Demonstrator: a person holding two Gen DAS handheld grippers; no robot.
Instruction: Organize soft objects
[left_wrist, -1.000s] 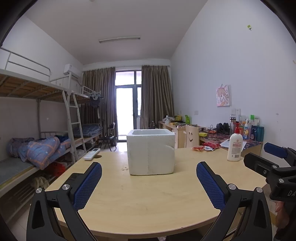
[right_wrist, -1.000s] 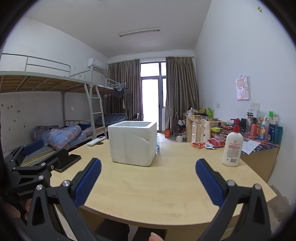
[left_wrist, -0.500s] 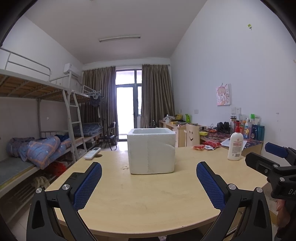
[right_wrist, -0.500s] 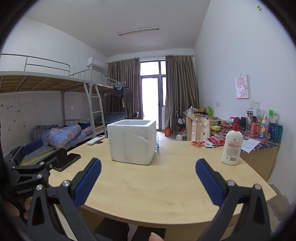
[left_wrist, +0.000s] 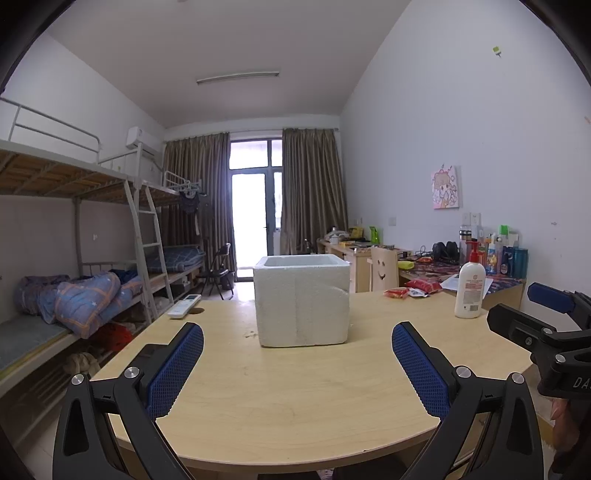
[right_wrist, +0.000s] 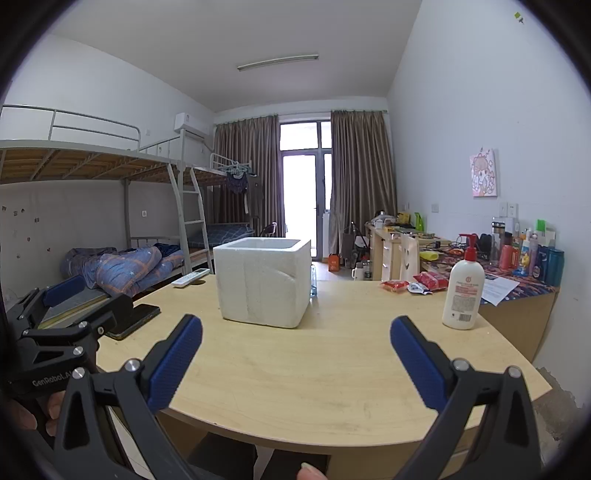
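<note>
A white foam box (left_wrist: 303, 302) (right_wrist: 262, 284) stands open-topped in the middle of the round wooden table (left_wrist: 295, 398) (right_wrist: 332, 362). My left gripper (left_wrist: 297, 354) hovers open over the table's near edge, facing the box, with nothing between its blue pads. My right gripper (right_wrist: 295, 339) is open too, a little to the right of the box and just as far back. Each gripper shows at the edge of the other's view: the right one (left_wrist: 546, 321), the left one (right_wrist: 74, 306). The box's inside is hidden.
A white lotion bottle (left_wrist: 470, 291) (right_wrist: 463, 295) stands at the table's right, red snack packets (left_wrist: 421, 286) (right_wrist: 430, 280) behind it. A remote (left_wrist: 184, 305) and a dark phone (right_wrist: 136, 319) lie at the left. A bunk bed with blue quilts (left_wrist: 88, 302) is left, a cluttered desk (right_wrist: 517, 280) right.
</note>
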